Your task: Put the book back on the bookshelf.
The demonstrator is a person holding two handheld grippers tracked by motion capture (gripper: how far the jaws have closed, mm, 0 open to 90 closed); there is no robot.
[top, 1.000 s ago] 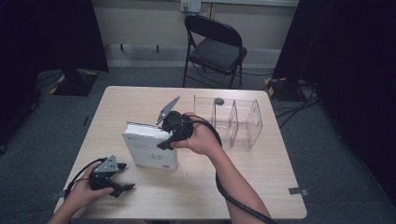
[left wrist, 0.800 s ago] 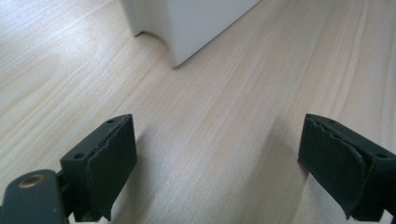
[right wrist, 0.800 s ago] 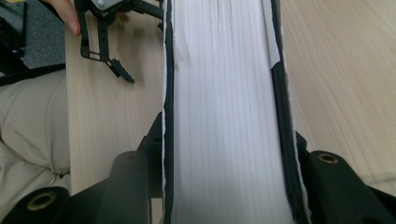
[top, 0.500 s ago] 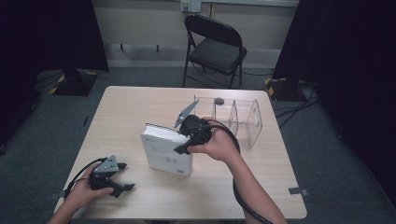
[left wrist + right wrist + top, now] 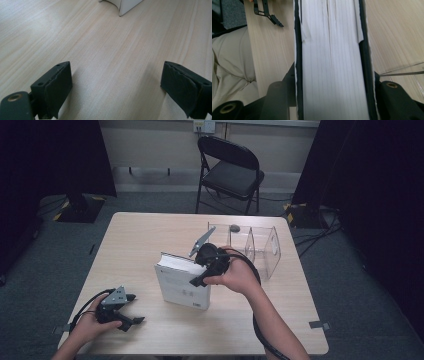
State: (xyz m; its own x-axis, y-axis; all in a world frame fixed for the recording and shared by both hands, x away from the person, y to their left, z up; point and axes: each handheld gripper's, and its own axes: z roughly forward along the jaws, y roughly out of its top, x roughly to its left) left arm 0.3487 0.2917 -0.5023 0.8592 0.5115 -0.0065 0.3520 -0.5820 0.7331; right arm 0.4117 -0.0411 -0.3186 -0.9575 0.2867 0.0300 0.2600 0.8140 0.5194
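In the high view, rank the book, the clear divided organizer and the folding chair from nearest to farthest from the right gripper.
From the right gripper:
1. The book, standing on edge at the table's middle, sits between its jaws.
2. The clear divided organizer, just beyond the hand toward the table's far right.
3. The folding chair, on the floor past the table's far edge.

The left gripper [image 5: 116,92] hangs low over the pale wooden table [image 5: 105,47] with its 2 black jaws spread wide and nothing between them; far ahead, at the top edge, a white corner of the book [image 5: 125,5] stands on the wood.
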